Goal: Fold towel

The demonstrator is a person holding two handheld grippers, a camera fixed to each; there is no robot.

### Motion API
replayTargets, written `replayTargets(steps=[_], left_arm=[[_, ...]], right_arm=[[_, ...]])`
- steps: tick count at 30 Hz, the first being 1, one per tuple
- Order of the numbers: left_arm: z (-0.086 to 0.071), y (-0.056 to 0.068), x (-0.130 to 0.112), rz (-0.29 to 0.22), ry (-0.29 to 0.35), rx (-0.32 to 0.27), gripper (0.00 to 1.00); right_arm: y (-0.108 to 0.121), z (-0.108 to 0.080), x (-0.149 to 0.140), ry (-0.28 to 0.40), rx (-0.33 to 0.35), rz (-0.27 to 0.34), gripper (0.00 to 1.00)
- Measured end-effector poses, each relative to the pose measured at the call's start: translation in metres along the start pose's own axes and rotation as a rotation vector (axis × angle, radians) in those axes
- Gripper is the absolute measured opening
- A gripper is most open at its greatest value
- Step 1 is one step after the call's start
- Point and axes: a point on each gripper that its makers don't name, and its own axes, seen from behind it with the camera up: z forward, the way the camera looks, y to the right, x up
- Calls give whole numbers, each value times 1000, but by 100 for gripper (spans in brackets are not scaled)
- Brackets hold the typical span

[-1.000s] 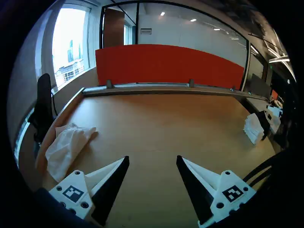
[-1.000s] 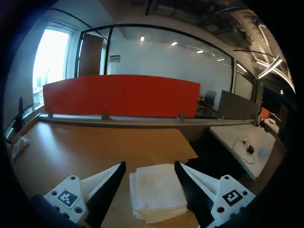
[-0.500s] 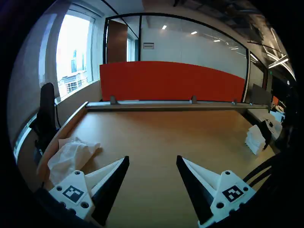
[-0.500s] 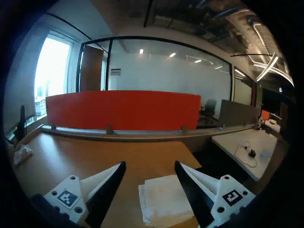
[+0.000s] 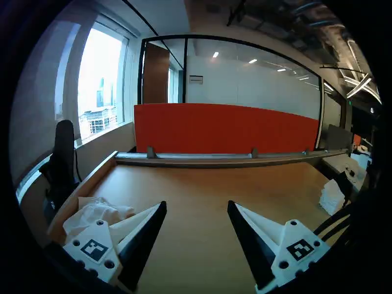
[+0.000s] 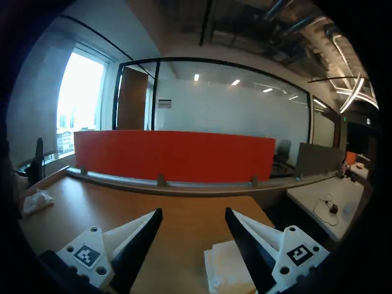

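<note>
Empty, the left claw (image 5: 196, 202) and right claw (image 6: 193, 209) gape; crumpled towel (image 5: 95, 213) on smooth desk (image 5: 206, 183).

Left gripper (image 5: 196, 230): held open above wooden desk (image 5: 206, 196)
Crumpled towel (image 5: 95, 215): seen at desk's left edge
Folded stack (image 5: 332, 196): seen far right

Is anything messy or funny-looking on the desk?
Yes. One white towel lies crumpled in a heap at the left edge of the desk, not folded. The stack of towels on the right side is flat and neat. Nothing else stands out.
</note>
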Motion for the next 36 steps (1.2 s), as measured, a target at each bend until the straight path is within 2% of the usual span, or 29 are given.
replayTargets(steps=[15, 20, 29, 36], left_arm=[[7, -12, 31, -37, 107, 3, 92], [8, -17, 36, -41, 131, 6, 92], [18, -25, 45, -33, 171, 14, 92], [26, -27, 42, -36, 194, 23, 92]], right_arm=[[-92, 1, 24, 38, 140, 42, 99], [-97, 2, 34, 51, 126, 30, 99], [-105, -1, 48, 62, 121, 45, 99], [-117, 0, 54, 53, 122, 33, 99]])
